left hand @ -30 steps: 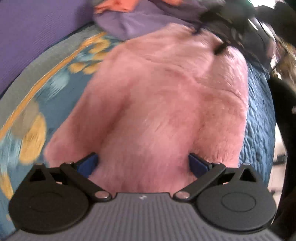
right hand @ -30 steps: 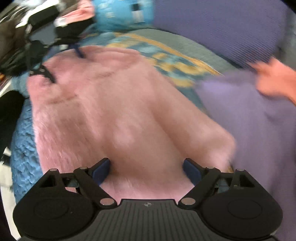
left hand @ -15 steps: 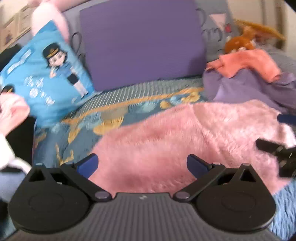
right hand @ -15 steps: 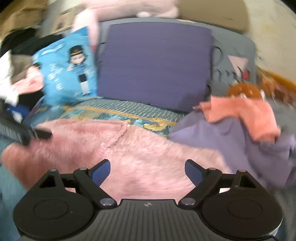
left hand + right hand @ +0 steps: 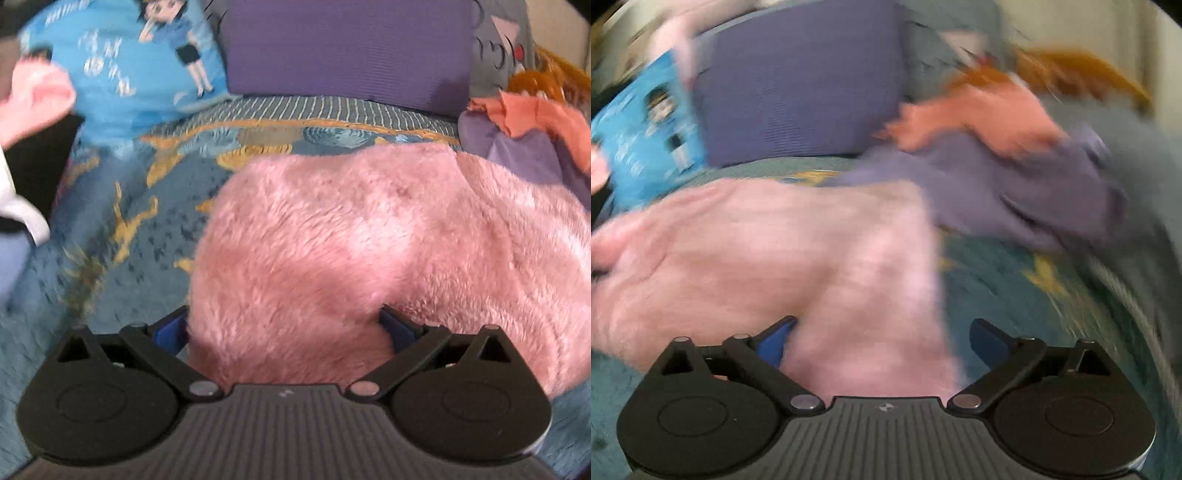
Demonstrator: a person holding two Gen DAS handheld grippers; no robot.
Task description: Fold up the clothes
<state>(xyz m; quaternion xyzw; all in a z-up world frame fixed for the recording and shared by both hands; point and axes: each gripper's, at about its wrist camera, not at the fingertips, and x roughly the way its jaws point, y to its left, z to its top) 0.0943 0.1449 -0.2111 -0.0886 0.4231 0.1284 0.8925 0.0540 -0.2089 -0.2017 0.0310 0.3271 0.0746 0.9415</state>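
Note:
A fluffy pink garment [image 5: 369, 240] lies spread on the blue patterned bedspread [image 5: 122, 221]. My left gripper [image 5: 286, 328] is open, its blue fingers wide apart with the garment's near left edge lying between them. In the blurred right wrist view the same pink garment [image 5: 775, 258] fills the left half. My right gripper [image 5: 882, 339] is open too, with the garment's near right edge between its fingers. Neither jaw pinches the cloth.
A purple cushion [image 5: 347, 48] and a blue cartoon pillow [image 5: 129, 62] stand at the back. A purple garment [image 5: 1015, 184] with an orange one [image 5: 979, 118] on it lies at the right. A pink cloth [image 5: 33, 96] is at the far left.
Both grippers have swung around and dropped to the garment's near edge, left at its left side, right at its right side. Both have stayed open. The right view is blurred by motion.

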